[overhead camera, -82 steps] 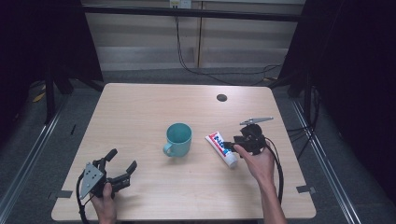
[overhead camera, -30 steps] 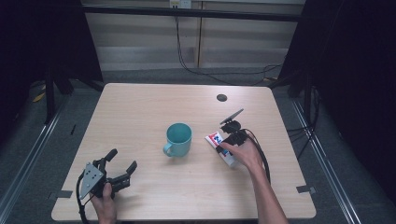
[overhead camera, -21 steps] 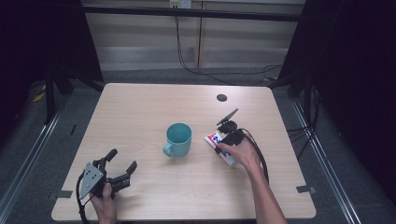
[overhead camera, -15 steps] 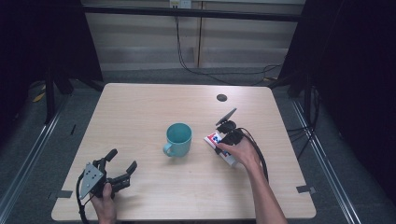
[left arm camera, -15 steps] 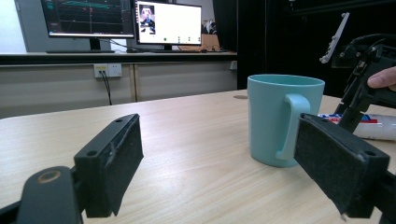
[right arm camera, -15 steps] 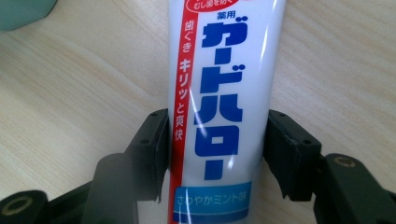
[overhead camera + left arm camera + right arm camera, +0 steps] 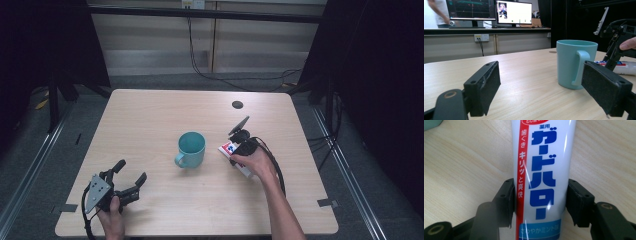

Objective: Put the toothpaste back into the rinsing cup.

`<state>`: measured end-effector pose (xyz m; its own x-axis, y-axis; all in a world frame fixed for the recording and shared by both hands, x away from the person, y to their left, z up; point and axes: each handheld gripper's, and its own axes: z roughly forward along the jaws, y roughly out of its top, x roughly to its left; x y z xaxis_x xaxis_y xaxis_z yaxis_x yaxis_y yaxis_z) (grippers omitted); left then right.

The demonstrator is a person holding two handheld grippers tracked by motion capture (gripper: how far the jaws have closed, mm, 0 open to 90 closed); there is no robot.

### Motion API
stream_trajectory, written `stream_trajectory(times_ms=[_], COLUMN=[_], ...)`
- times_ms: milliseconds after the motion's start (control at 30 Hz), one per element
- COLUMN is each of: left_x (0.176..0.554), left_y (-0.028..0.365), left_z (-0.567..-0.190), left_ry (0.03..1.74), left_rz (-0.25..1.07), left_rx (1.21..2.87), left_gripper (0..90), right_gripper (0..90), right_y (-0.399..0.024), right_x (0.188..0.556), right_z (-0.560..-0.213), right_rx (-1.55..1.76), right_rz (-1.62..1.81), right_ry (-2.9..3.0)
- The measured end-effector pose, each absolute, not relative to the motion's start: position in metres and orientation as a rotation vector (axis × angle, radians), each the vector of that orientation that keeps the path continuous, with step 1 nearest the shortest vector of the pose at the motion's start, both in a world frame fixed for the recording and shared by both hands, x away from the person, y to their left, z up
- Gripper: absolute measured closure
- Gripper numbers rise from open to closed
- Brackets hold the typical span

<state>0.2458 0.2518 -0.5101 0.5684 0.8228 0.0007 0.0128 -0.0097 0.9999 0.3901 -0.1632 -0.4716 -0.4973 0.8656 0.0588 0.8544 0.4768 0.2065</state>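
the right gripper (image 7: 539, 202) has just been closing its jaws on the toothpaste tube (image 7: 541, 170), pads at both sides; the tube lies flat on the wooden table (image 7: 150, 120) just right of the teal mug (image 7: 191, 148), not yet lifted. the left gripper (image 7: 127, 179) rests spread and empty. monitors (image 7: 514, 12) glow behind; dark curtains surround.

From above I looked down the table (image 7: 150, 125); my jaw cameras sat low and close, sharing the mug (image 7: 191, 149).
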Motion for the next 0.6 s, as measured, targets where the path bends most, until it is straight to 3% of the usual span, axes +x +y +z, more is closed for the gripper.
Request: stream_trajectory(times_ms=[433,600], left_x=[0.2458,0.2459], left_y=[0.2520,0.2520], left_z=[-0.5101,-0.5101], left_ry=[0.760,0.761], left_rz=[0.749,0.749], left_rx=[1.452,1.452], left_gripper=[15.5,15.5], right_gripper=[65.4,67.7], right_y=[-0.1660,-0.1695], right_x=[0.3884,0.3875], right_z=[-0.4665,-0.4658], right_rx=[1.579,1.591], right_rz=[0.357,0.392], right_ry=[2.635,2.629])
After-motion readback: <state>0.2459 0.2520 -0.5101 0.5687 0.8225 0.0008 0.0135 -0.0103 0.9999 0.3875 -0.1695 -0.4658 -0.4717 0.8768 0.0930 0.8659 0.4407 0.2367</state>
